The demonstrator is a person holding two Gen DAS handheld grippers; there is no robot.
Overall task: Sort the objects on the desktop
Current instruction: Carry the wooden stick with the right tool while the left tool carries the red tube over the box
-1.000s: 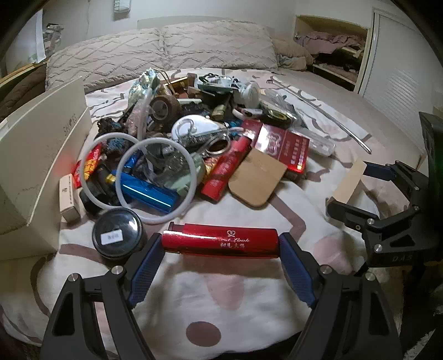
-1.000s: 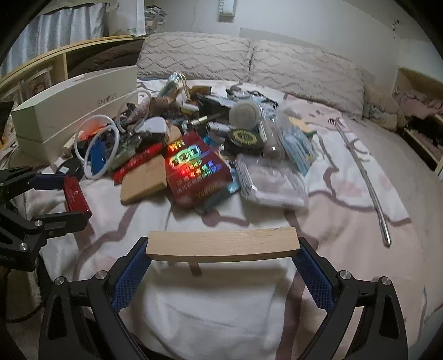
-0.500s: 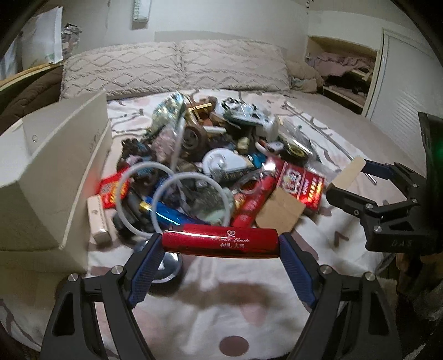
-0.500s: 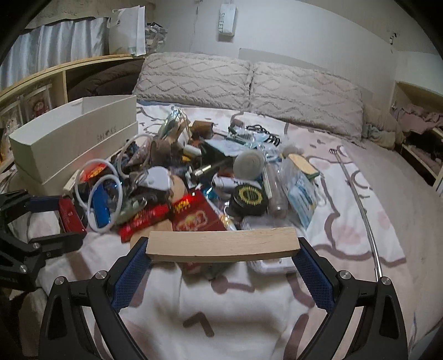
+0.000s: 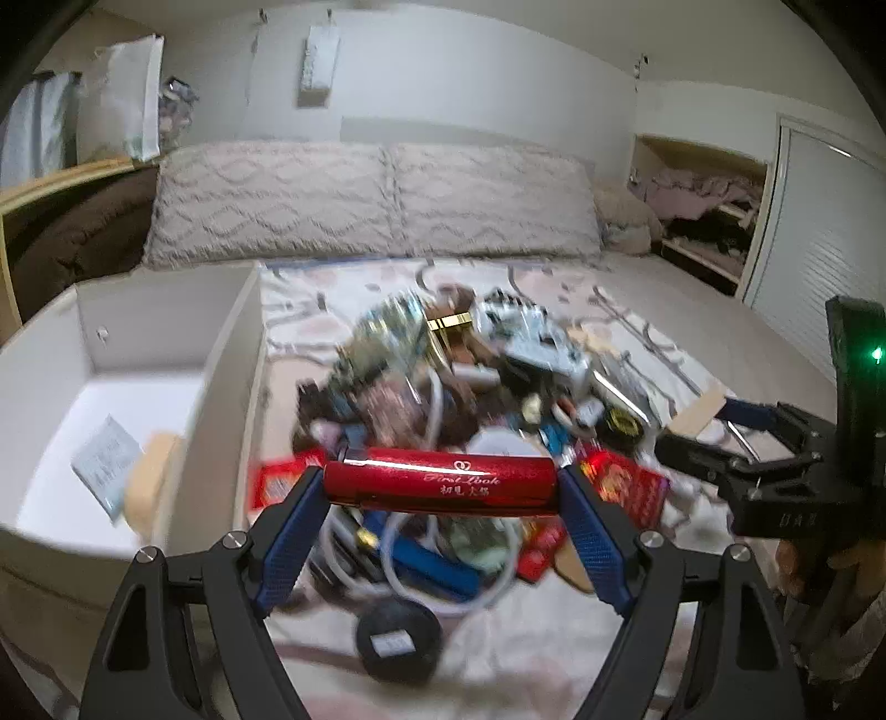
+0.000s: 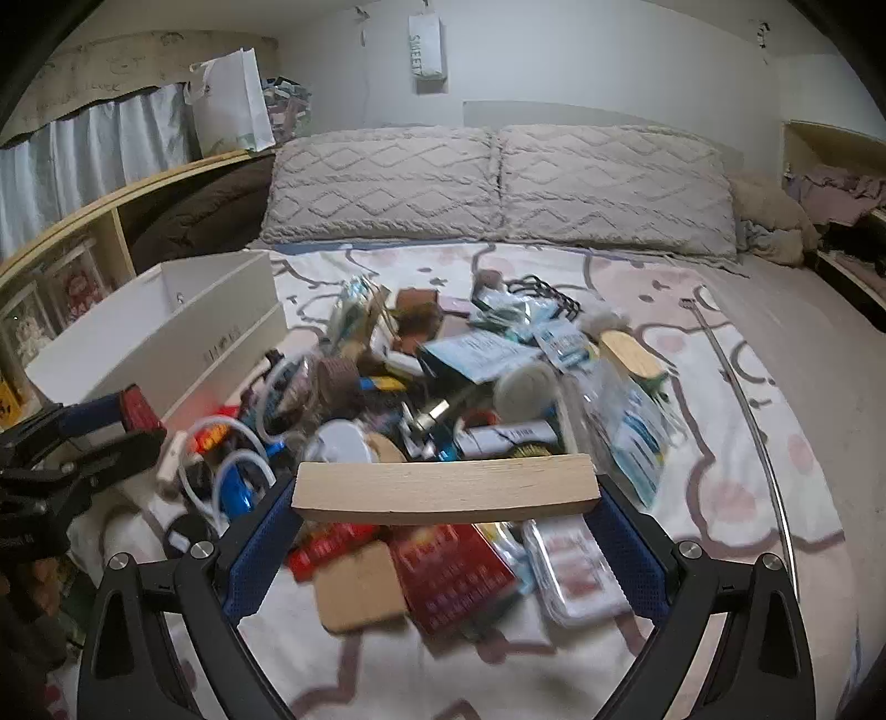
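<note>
Above the pile (image 5: 443, 387) | left tongs (image 5: 440, 493) grasp red tube (image 5: 437, 483), right tongs (image 6: 446, 501) wood block (image 6: 446, 487) | both risen since before

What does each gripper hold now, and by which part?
The left gripper holds a red tube by its two ends. The right gripper holds a wooden block by its two ends.

"First Look" on red tube (image 5: 440, 487); "SWEET", perhaps, on hanging bag (image 6: 426, 47).

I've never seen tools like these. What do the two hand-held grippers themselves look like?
Both look alike: the left gripper and right gripper have black angular frames with silver screws and two fingers faced with dimpled blue pads. The right one's body, seen from the left camera, carries a green light.
</note>
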